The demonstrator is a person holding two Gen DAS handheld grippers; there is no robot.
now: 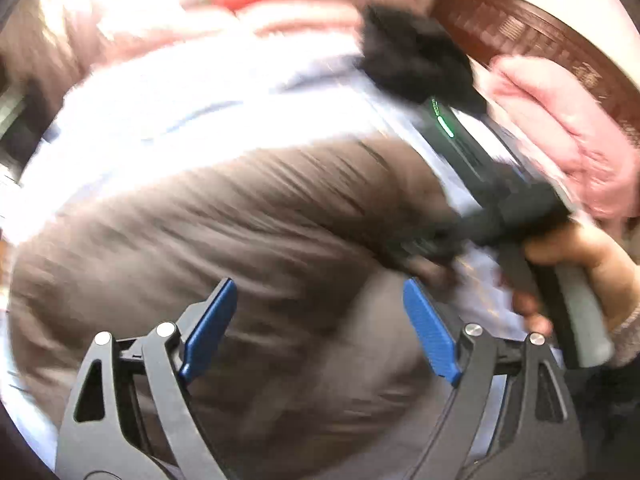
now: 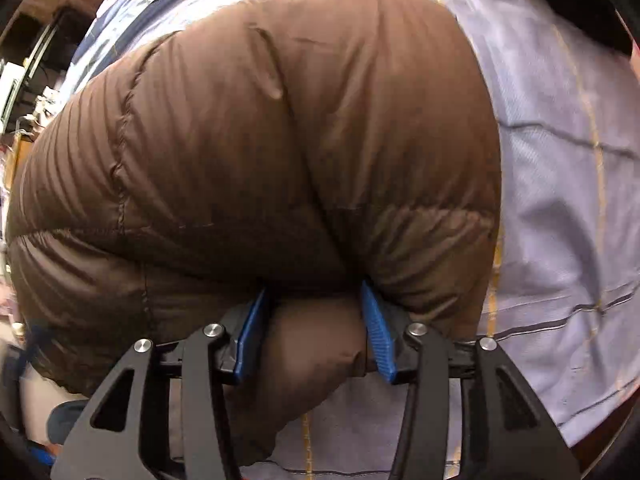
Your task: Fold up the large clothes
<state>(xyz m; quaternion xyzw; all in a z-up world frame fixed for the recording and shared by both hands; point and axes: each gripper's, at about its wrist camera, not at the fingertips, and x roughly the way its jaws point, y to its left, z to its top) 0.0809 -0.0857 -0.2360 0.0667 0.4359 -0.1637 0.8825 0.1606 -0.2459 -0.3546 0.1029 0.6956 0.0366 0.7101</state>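
A brown puffer jacket lies bunched on a pale blue checked bed sheet. My left gripper is open, its blue pads hovering just above the jacket with nothing between them. In the left wrist view the right gripper's body shows at the right, held by a hand, its fingertips hidden against the jacket. In the right wrist view my right gripper is shut on a thick fold of the brown jacket, which bulges over both blue pads.
The checked sheet spreads to the right of the jacket. A pink blanket lies at the far right beside a dark brown headboard. Cluttered furniture shows at the left edge.
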